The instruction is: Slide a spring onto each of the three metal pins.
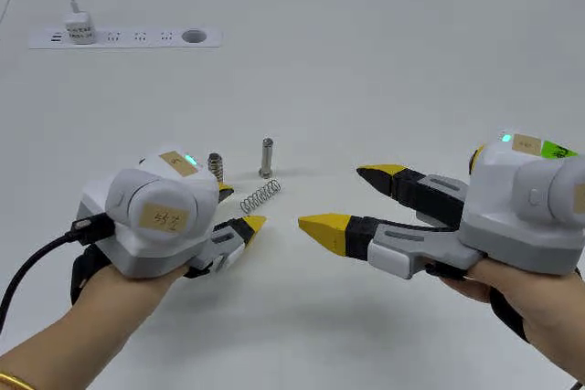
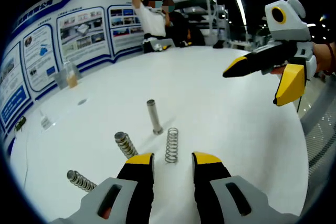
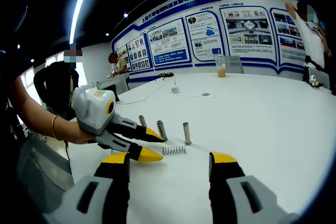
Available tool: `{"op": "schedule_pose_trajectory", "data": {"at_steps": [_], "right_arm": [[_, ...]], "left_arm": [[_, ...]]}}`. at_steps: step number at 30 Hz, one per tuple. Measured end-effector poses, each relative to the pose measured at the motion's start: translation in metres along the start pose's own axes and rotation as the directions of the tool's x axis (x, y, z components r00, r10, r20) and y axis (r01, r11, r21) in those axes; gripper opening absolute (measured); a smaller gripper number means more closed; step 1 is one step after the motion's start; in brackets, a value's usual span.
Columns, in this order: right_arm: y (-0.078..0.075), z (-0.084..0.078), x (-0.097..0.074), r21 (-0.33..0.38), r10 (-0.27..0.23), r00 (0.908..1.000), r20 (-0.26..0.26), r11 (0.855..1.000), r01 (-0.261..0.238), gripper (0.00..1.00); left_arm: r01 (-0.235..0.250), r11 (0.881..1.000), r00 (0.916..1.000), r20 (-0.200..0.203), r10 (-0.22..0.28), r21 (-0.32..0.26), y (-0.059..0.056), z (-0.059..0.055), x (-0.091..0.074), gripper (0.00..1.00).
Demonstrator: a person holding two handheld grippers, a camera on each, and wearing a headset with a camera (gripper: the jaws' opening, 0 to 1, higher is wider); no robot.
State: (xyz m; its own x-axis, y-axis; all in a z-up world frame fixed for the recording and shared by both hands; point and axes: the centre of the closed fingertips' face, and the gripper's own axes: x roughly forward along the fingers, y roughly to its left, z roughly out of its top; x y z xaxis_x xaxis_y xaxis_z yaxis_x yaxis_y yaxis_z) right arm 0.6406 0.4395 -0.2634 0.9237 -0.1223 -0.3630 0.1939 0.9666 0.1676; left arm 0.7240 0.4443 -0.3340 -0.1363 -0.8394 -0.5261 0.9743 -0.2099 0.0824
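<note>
Spring (image 2: 171,145) lay flat between the left gripper's (image 2: 173,158) parted jaws, just near of the bare pin (image 2: 154,116); the right gripper (image 1: 336,196) gaped empty. Pinching one end seemed best, keeping the bore free to tip upright over the pin

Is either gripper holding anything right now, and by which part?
Nothing is held. The left gripper and right gripper are open; the loose spring lies on the table ahead of the left jaws.

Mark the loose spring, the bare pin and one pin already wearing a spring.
loose spring (image 2: 171,145), left gripper view, on its middle coils.
bare pin (image 2: 153,115), left gripper view, on the mid-shaft.
sprung pin (image 2: 126,145), left gripper view, on the coils around it.
</note>
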Motion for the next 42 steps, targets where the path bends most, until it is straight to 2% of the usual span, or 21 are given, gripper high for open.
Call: {"op": "schedule_pose_trajectory", "data": {"at_steps": [16, 23, 28, 30, 36, 40, 42], "right_arm": [[-0.001, -0.003, -0.006, 0.018, -0.018, 0.9998, 0.004, 1.0, 0.018, 0.61], [-0.003, -0.001, -0.006, 0.035, -0.027, 0.9996, 0.006, 0.999, 0.026, 0.61], [-0.005, 0.002, -0.006, 0.071, -0.03, 0.9994, 0.02, 0.997, 0.028, 0.61], [-0.006, 0.005, -0.006, 0.087, -0.029, 0.9991, 0.029, 0.996, 0.026, 0.61], [-0.006, 0.014, -0.005, 0.168, -0.024, 0.9981, 0.057, 0.986, 0.014, 0.59], [-0.003, 0.023, -0.002, 0.229, -0.008, 0.9965, 0.083, 0.973, -0.011, 0.56], [0.0, 0.03, 0.001, 0.274, 0.007, 0.9948, 0.101, 0.961, -0.035, 0.55]], "left_arm": [[0.013, 1.0, 0.9995, -0.029, -0.013, -0.002, 0.001, -0.007, 0.013, 0.15], [0.015, 1.0, 0.9995, -0.027, -0.015, -0.002, 0.001, -0.007, 0.014, 0.11], [0.025, 1.0, 0.9992, -0.031, -0.025, -0.003, -0.002, -0.008, 0.009, 0.1], [0.031, 0.999, 0.9994, -0.016, -0.031, -0.015, -0.004, -0.006, 0.005, 0.1], [0.039, 0.999, 0.9978, 0.054, -0.037, -0.036, -0.009, 0.011, -0.011, 0.1], [0.061, 0.996, 0.9906, 0.127, -0.052, -0.07, -0.014, 0.026, -0.024, 0.1], [0.068, 0.994, 0.9854, 0.161, -0.055, -0.081, -0.016, 0.034, -0.033, 0.1]]}}
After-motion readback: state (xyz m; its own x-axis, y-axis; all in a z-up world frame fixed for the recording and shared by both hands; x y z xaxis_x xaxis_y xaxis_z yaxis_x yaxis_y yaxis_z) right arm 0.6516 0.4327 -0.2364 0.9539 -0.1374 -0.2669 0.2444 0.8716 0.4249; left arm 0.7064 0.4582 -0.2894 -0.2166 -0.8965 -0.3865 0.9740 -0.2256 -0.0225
